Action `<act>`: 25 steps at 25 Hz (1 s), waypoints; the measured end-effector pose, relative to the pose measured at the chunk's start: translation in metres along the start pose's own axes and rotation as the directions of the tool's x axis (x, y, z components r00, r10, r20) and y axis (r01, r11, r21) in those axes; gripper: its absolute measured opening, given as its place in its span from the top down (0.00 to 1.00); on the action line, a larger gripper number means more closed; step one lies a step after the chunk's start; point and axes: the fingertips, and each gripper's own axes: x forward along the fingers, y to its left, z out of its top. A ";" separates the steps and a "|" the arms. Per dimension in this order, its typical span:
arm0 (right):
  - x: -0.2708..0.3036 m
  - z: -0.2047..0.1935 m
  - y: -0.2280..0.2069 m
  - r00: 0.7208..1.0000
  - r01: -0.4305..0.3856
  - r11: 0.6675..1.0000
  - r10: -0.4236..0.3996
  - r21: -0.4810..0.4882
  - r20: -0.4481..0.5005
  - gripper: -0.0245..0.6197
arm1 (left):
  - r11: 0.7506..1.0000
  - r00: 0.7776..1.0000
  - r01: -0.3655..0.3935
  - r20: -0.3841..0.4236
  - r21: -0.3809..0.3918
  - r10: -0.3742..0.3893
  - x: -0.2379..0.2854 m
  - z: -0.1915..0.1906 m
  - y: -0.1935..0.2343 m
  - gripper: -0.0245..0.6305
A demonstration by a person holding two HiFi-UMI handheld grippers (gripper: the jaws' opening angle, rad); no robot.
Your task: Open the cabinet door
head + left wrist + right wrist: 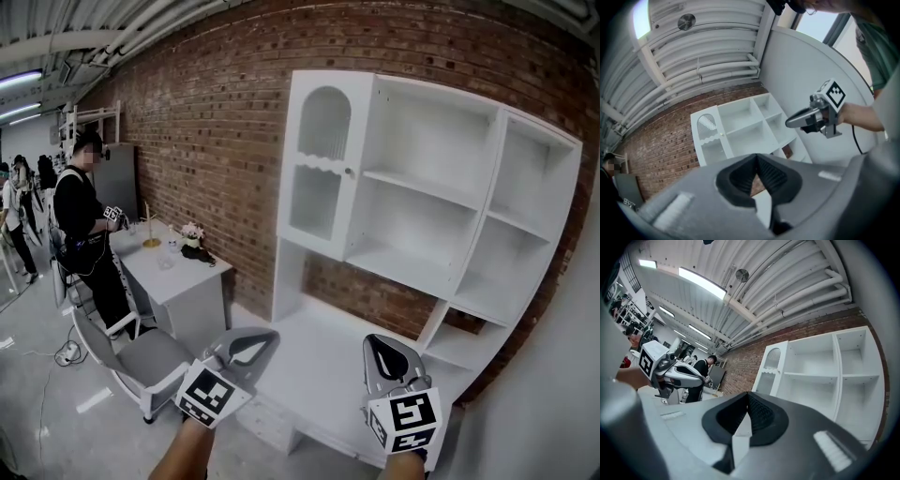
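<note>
Ok, L gripper (269, 337) & R gripper (374, 343) both clenched, empty, well apart from white cabinet (502, 169); arched door (319, 161) shut.

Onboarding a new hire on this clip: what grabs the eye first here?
A white cabinet against the brick wall fills the middle of the head view: bare open shelves, one arched door at upper left, closed. Low in front, the left gripper and right gripper point toward it, both shut and empty, short of the door. At far left a person stands by a grey desk.
</note>
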 end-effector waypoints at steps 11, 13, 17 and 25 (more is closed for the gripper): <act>0.023 -0.020 -0.020 0.998 0.051 0.999 -0.050 0.018 -0.035 0.95 | 0.999 0.999 0.052 0.017 -0.009 -0.051 0.038 -0.016 0.016 0.96; 0.030 -0.018 -0.020 0.997 0.065 0.998 -0.064 0.010 -0.044 0.95 | 0.998 0.997 0.068 0.033 -0.013 -0.068 0.045 -0.016 0.023 0.96; 0.049 -0.012 -0.019 0.995 0.095 0.995 -0.095 0.003 -0.044 0.95 | 0.995 0.993 0.101 0.054 -0.004 -0.100 0.054 -0.021 0.040 0.96; 0.090 -0.012 -0.008 0.987 0.147 0.989 -0.147 -0.005 -0.065 0.95 | 0.991 0.988 0.132 0.080 -0.013 -0.131 0.059 -0.045 0.086 0.96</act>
